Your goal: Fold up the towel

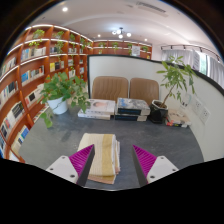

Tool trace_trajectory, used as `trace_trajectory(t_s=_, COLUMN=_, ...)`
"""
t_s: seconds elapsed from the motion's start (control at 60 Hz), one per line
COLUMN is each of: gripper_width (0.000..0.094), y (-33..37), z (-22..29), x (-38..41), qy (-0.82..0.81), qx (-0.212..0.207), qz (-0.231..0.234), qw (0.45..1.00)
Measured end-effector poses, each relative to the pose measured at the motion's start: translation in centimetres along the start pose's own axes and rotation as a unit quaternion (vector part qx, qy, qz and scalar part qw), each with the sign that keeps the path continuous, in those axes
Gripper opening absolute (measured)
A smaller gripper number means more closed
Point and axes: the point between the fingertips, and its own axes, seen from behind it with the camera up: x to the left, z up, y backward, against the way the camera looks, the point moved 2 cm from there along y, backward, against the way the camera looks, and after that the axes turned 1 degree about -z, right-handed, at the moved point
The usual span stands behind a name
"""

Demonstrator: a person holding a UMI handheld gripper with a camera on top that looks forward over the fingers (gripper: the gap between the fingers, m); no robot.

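Beige folded towel (101, 157) lies on the grey bench (50, 140) between the fingers of the wide-open gripper (113, 160), which hovers level above it.

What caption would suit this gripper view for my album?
Open fingers straddle a folded beige towel on a grey table, potted plants and bookshelves beyond.
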Motion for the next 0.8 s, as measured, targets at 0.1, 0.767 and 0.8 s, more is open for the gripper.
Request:
trace_trajectory(t_s=0.1, gripper_width=0.0732, y=4.3, z=3.0, x=-0.3, qy=-0.015, qx=-0.035, qz=-0.01, qw=0.999)
trace_trajectory(t_s=0.767, gripper_width=0.0741, y=19.4, z=-0.9, x=1.5, qy=-0.05, qx=-0.071, qz=-0.056, qw=0.995)
trace_trajectory(t_s=0.8, gripper_width=0.0742, y=19.7, z=-1.0, x=1.5, qy=-0.05, qx=-0.072, qz=-0.058, qw=0.995)
